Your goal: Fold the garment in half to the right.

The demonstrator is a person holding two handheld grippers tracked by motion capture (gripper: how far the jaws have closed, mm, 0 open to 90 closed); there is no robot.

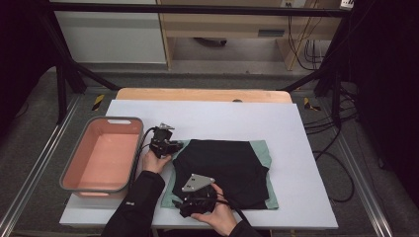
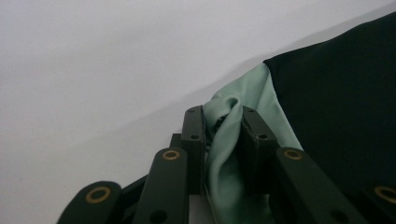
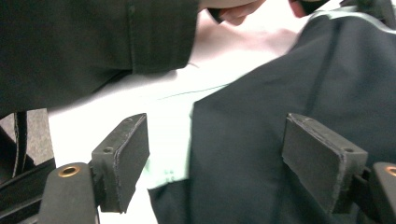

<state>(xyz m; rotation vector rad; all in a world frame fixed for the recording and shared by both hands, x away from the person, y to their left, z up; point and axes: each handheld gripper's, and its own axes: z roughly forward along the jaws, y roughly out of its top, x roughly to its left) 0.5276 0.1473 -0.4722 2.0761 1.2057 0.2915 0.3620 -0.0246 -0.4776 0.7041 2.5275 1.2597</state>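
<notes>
A black garment [image 1: 222, 168] with mint-green edging lies flat on the white sheet [image 1: 212, 118]. My left gripper [image 1: 170, 147] is at its far left corner. In the left gripper view that gripper [image 2: 223, 122] is shut on a bunched fold of the green fabric [image 2: 224, 158], with the black part [image 2: 336, 116] to the right. My right gripper [image 1: 185, 205] is at the garment's near left corner. In the right gripper view it [image 3: 215, 154] stands open, its pads astride the black cloth [image 3: 261, 140] and its green edge [image 3: 173, 126] without pressing on them.
A salmon-pink basin [image 1: 116, 120] with a grey rim stands at the left of the sheet. The person's dark sleeve [image 3: 93, 42] crosses ahead of the right gripper. Black frame posts and cables stand beyond the table's far and right sides.
</notes>
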